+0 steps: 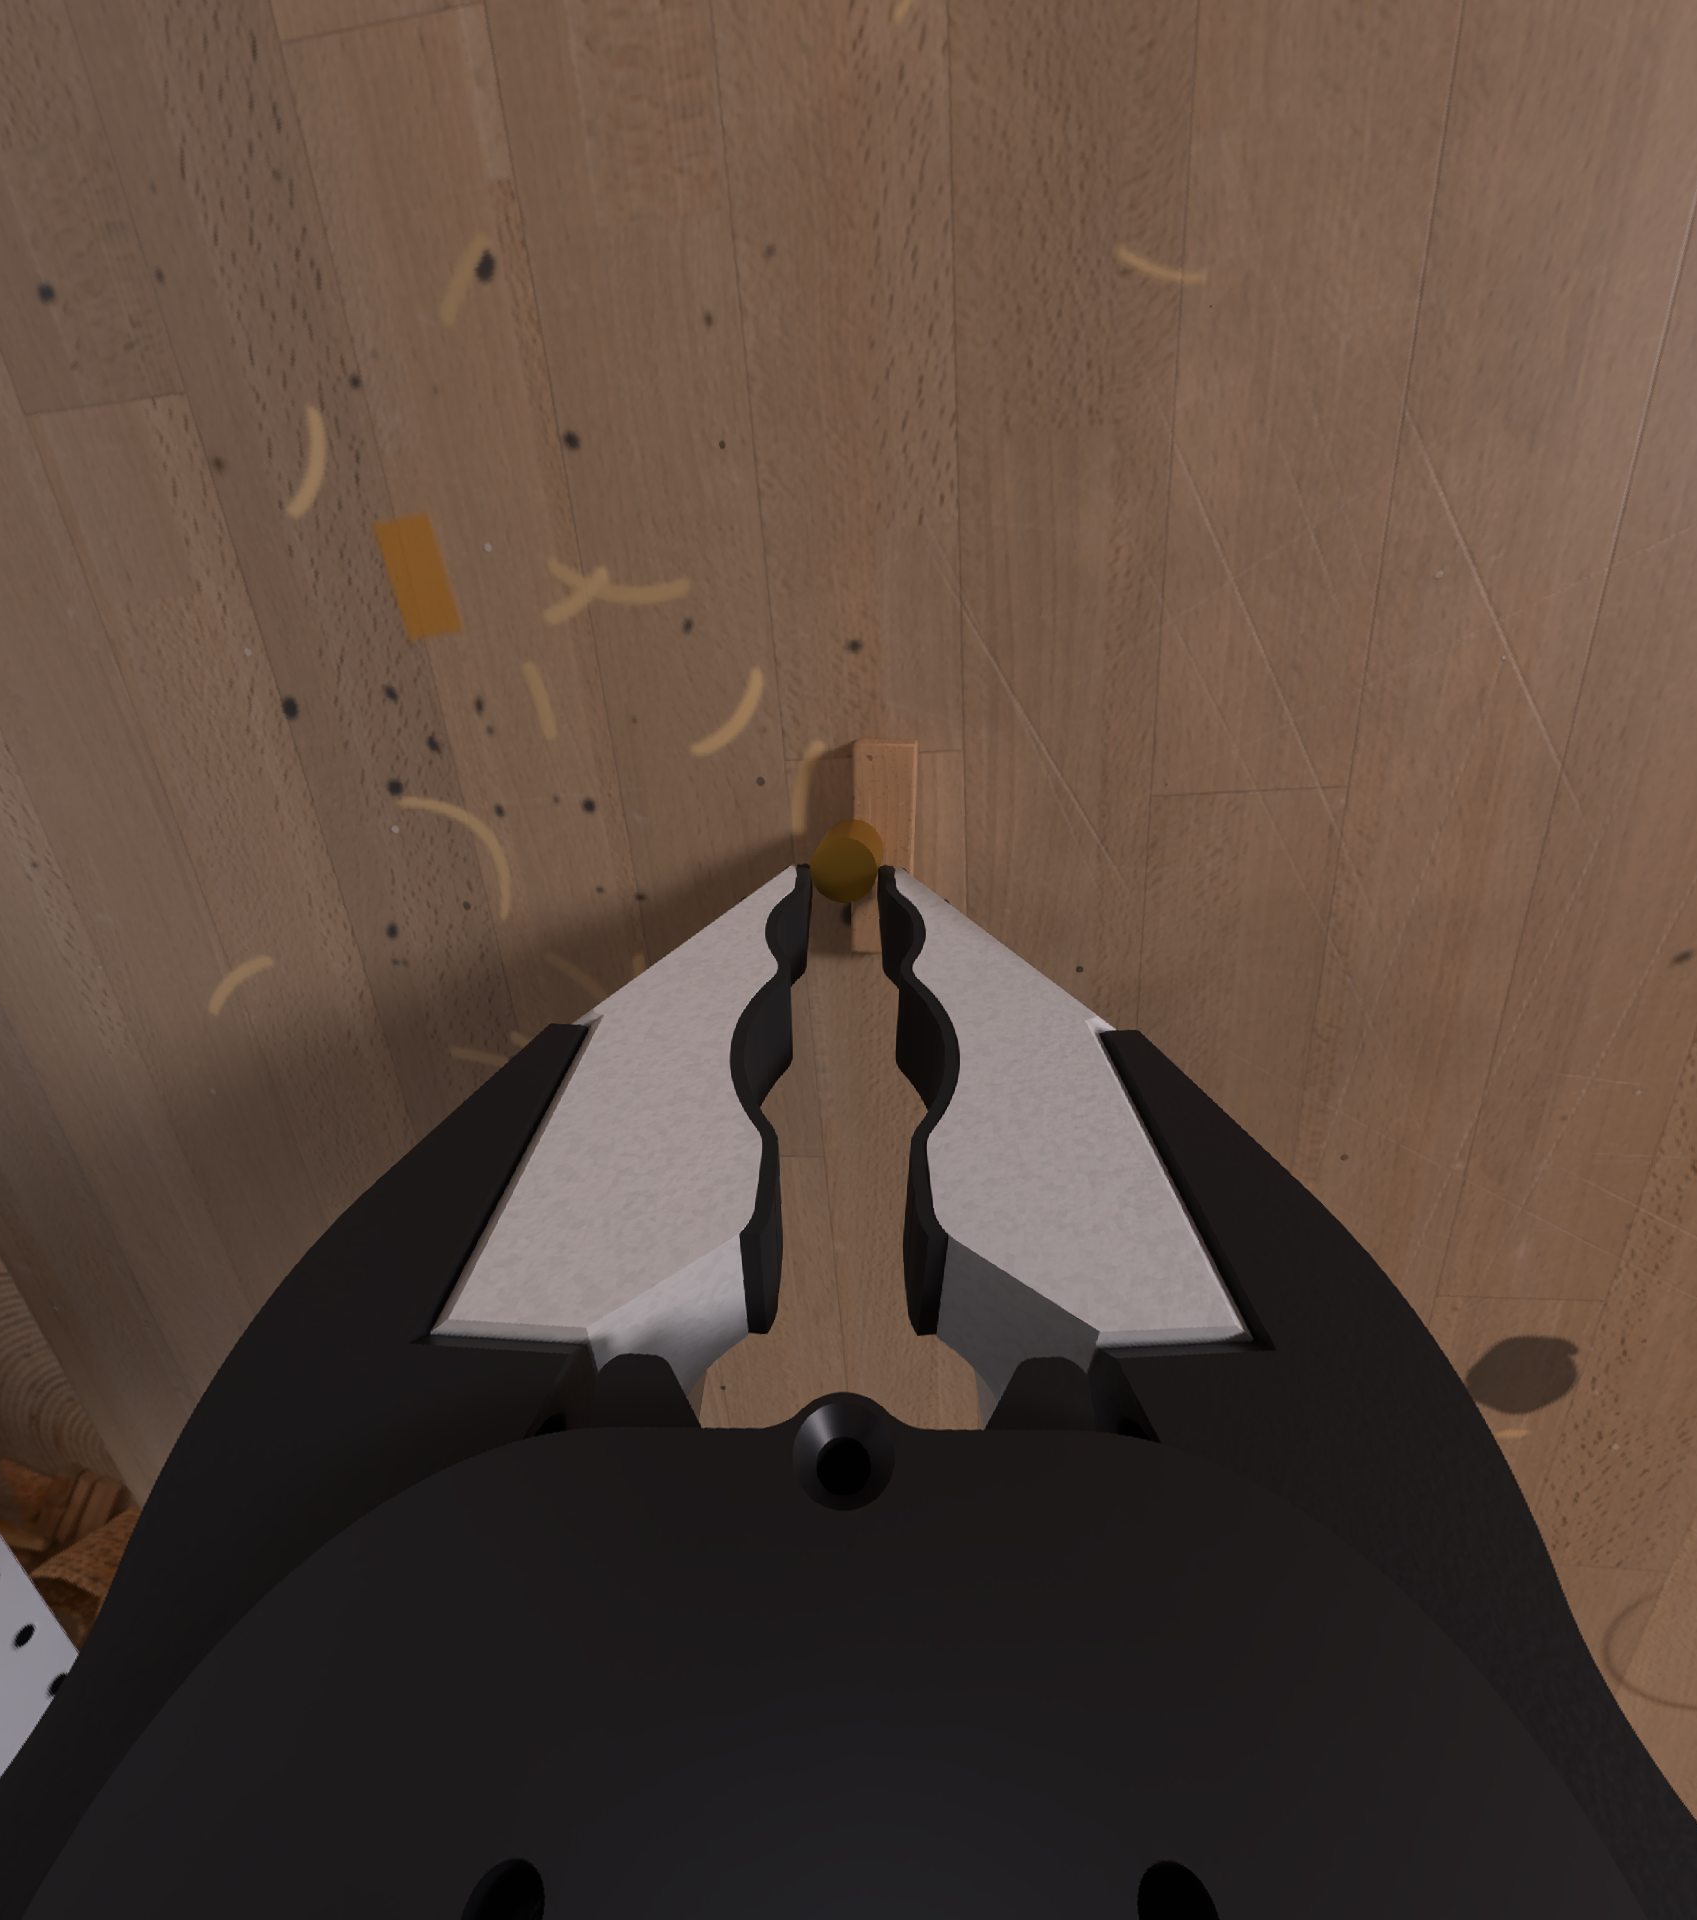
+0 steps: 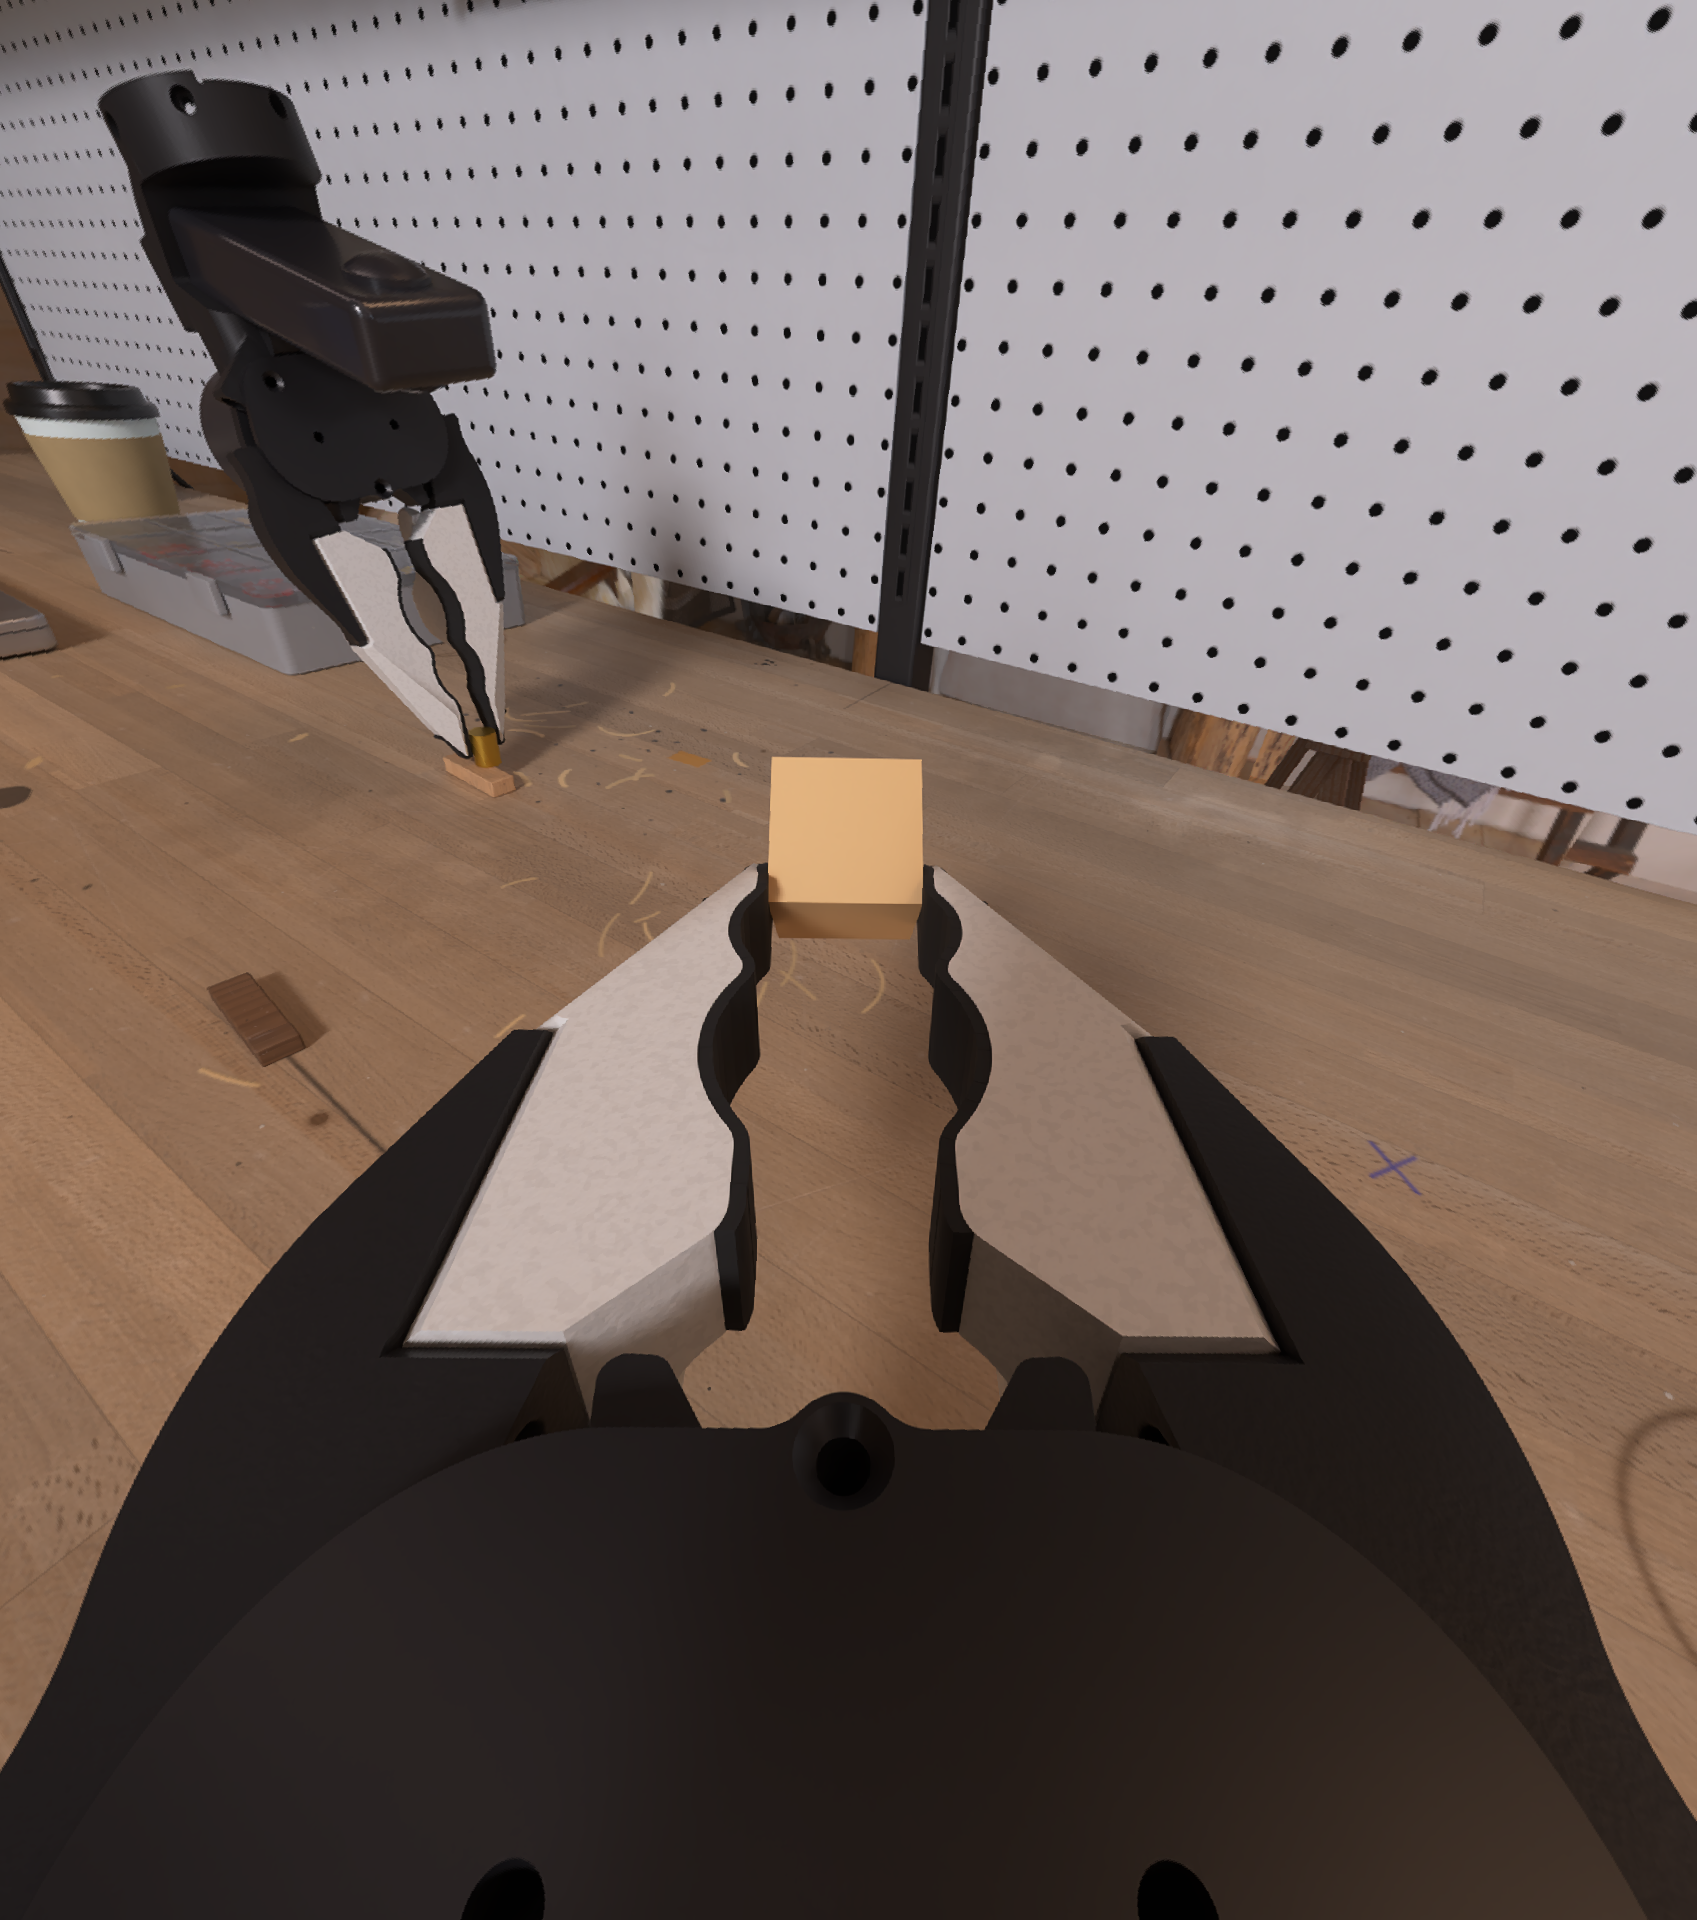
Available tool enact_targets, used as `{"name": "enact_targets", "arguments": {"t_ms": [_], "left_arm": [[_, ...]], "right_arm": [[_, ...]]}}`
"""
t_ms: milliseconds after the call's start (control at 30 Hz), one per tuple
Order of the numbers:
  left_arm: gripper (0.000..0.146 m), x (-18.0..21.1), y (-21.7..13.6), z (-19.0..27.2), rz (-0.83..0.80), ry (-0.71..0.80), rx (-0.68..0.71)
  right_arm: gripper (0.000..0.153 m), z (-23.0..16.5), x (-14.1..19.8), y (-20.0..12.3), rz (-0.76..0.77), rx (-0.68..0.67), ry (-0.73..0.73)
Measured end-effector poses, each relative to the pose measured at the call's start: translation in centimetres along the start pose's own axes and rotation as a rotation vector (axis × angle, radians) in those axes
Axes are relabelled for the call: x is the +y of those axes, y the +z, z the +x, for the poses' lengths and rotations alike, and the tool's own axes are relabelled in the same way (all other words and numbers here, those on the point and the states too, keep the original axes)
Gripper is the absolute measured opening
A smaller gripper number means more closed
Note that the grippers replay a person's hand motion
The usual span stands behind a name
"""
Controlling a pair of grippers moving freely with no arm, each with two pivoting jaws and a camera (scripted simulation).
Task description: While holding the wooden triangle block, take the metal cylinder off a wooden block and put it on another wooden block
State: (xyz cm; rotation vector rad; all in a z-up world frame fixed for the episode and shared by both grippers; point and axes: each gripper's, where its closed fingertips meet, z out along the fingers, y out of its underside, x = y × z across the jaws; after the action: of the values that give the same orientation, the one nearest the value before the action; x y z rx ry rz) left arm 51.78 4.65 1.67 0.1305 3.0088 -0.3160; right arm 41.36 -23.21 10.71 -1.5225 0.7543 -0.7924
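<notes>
— Nearest in the right wrist view, filling the lower half of the frame, is the right gripper (image 2: 845,902). What does it have?

— Its fingers are partly closed, and their tips pinch a pale wooden triangle block (image 2: 845,842) from both sides at the centre of the frame. From here I see a flat square face and a thin darker underside, clear of the workbench (image 2: 1239,1039).

— And the left gripper?

— In the left wrist view the left gripper (image 1: 845,871) looks down at the bench, fingers drawn close with only a narrow gap. A metal cylinder (image 1: 845,860), brass coloured, sits right at the tips, pressed between them. Under it lies a small light wooden block (image 1: 888,795), in the middle of the frame.

— Is the cylinder off the block?

— From the right wrist view, upper left, it looks touching or barely above; I cannot tell which.

— Anything else on the bench?

— A dark wooden block (image 2: 259,1016) lies at the left of the right wrist view, well apart from the light one. Curled wood shavings (image 1: 470,842) and dark specks scatter around. Farther back, upper left, a grey parts tray (image 2: 231,597) and a paper coffee cup (image 2: 93,449) with a black lid stand before a white pegboard (image 2: 1343,364) with a black upright (image 2: 922,343).
</notes>
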Motion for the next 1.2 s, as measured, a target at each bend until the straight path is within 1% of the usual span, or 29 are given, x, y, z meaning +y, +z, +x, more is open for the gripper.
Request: {"name": "enact_targets", "arguments": {"t_ms": [100, 200, 300, 400, 467, 533, 633, 700, 800, 833, 867, 900, 967, 1067, 1133, 1200], "left_arm": [[0.012, 0.2, -0.3, -0.1, 0.016, -0.02, 0.001], [0.012, -0.9, -1.9, 0.3, 0.097, -0.054, 0.0], [0.011, -4.3, -4.4, 2.9, 0.235, -0.083, 0.03], [0.012, -8.2, -5.4, 7.9, 0.32, -0.065, 0.088], [0.012, -10.0, -4.6, 10.8, 0.316, -0.041, 0.104], [0.012, -11.0, -3.0, 12.6, 0.292, -0.022, 0.08], [0.011, -11.5, -0.5, 14.4, 0.228, 0.012, 0.083], [0.011, -11.4, 0.3, 14.9, 0.21, 0.019, 0.093], [0.013, -11.0, 0.6, 14.8, 0.188, 0.026, 0.094], [0.031, -10.7, 0.4, 14.4, 0.186, 0.03, 0.086], [0.045, -10.5, -0.1, 13.8, 0.189, 0.029, 0.068], [0.051, -10.2, -0.8, 13.0, 0.198, 0.018, 0.047], [0.053, -9.3, -2.9, 10.5, 0.226, -0.036, -0.001], [0.047, -6.8, -5.4, 6.0, 0.236, -0.151, -0.091], [0.044, -5.0, -5.9, 4.0, 0.214, -0.213, -0.109], [0.042, -3.6, -5.5, 3.0, 0.182, -0.23, -0.109]], "right_arm": [[0.027, 0.0, 0.0, 0.0, 0.0, -0.001, -0.001], [0.027, 0.1, 0.0, -0.1, 0.0, 0.0, 0.002], [0.027, 0.1, 0.0, -0.1, 0.001, 0.0, 0.007], [0.027, 0.1, 0.0, 0.0, -0.002, 0.0, 0.003], [0.027, 0.0, 0.0, 0.0, -0.004, 0.0, -0.003], [0.027, -0.1, 0.0, 0.0, -0.003, 0.001, -0.006], [0.027, -0.1, 0.0, 0.0, 0.001, 0.003, -0.009], [0.027, -0.1, -0.1, -0.1, 0.001, 0.007, -0.014], [0.027, 0.2, -0.2, -0.2, 0.004, 0.012, -0.015], [0.027, 0.3, -0.2, -0.3, 0.006, 0.013, -0.011], [0.027, 0.4, -0.3, -0.3, 0.007, 0.014, -0.007], [0.027, 0.5, -0.2, -0.3, 0.007, 0.015, -0.005], [0.027, 0.5, -0.2, -0.3, 0.005, 0.013, 0.0], [0.027, 0.4, -0.1, -0.2, 0.001, 0.005, 0.012], [0.027, 0.3, 0.0, -0.1, -0.004, 0.001, 0.011], [0.027, 0.3, 0.1, -0.1, -0.005, 0.0, 0.005]]}}
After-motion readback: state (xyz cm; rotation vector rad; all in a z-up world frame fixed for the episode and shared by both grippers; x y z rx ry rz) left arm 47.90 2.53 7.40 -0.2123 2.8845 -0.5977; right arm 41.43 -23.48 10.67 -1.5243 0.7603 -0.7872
